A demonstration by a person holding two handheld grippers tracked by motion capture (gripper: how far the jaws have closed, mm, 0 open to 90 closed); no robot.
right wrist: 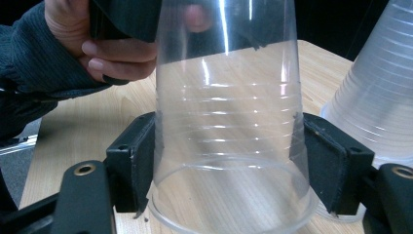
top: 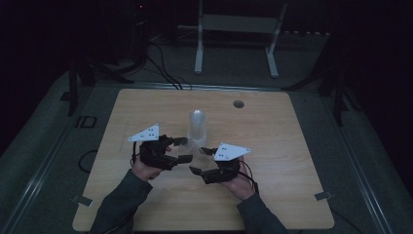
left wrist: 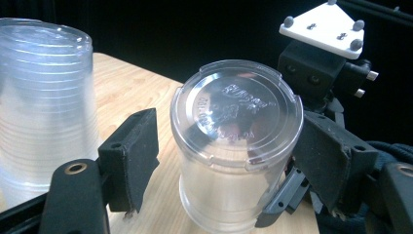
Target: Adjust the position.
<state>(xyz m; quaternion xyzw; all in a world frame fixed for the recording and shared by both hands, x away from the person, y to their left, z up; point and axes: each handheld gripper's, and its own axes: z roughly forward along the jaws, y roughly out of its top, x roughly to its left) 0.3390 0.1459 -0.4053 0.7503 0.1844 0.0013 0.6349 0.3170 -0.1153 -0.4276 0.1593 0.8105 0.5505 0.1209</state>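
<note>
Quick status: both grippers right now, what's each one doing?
Left gripper: open, jaws standing off the single upside-down clear cup.
Right gripper: closed on that same cup near its rim, beside the cup stack.

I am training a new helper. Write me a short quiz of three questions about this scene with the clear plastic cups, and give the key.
1. True or false: the single cup has its mouth turned up.
2. Which claw presses on the single cup? A) the left claw B) the right claw C) neither
3. What stands on the table just behind the single cup, seen from above?

Key: 1. False, its mouth faces down. 2. B; the left claw stands open around the cup's base. 3. A stack of cups, also mouth down.
</note>
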